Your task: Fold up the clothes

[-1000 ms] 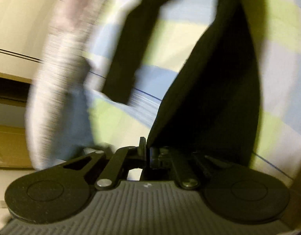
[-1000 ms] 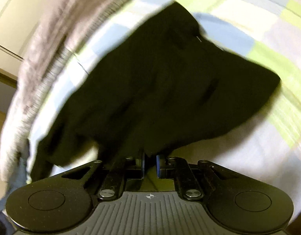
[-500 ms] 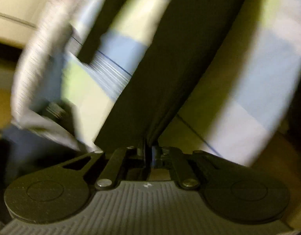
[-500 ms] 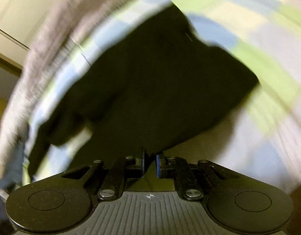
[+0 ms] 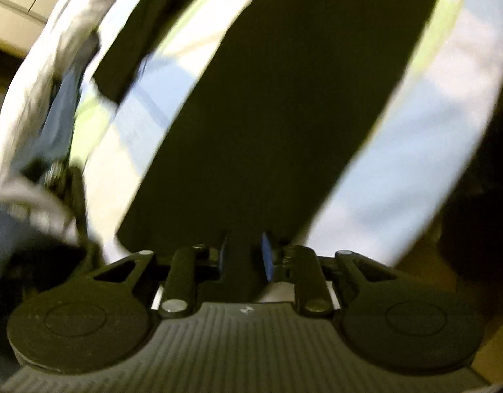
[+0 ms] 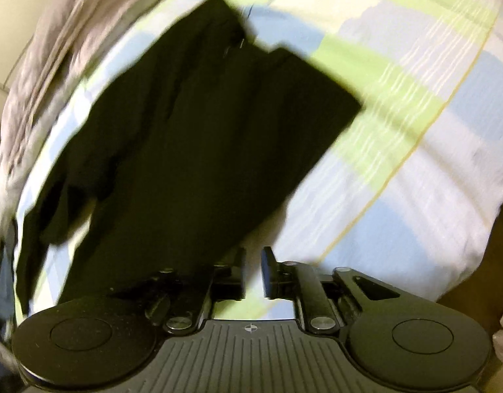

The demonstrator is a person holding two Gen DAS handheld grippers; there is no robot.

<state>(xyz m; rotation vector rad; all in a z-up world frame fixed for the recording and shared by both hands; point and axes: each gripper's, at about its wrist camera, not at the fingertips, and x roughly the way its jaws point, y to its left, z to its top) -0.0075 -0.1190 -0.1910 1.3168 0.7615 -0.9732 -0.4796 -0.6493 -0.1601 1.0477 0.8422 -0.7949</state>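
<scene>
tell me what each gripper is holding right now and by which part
Nothing is held. The left gripper and right gripper both have their jaws apart; the black garment lies spread on the checked bedsheet.

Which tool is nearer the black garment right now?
Left. The left tool has the black garment between its open jaws; the right tool sits just beside its edge.

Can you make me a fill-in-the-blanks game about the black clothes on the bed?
1. The garment lying on the bed is coloured ____.
2. The bedsheet under it has a ____ pattern in blue, green and white.
3. The left gripper has its jaws ____, with dark cloth running between them.
4. The right gripper holds ____ between its open jaws.

Missing words: black; checked; open; nothing
</scene>
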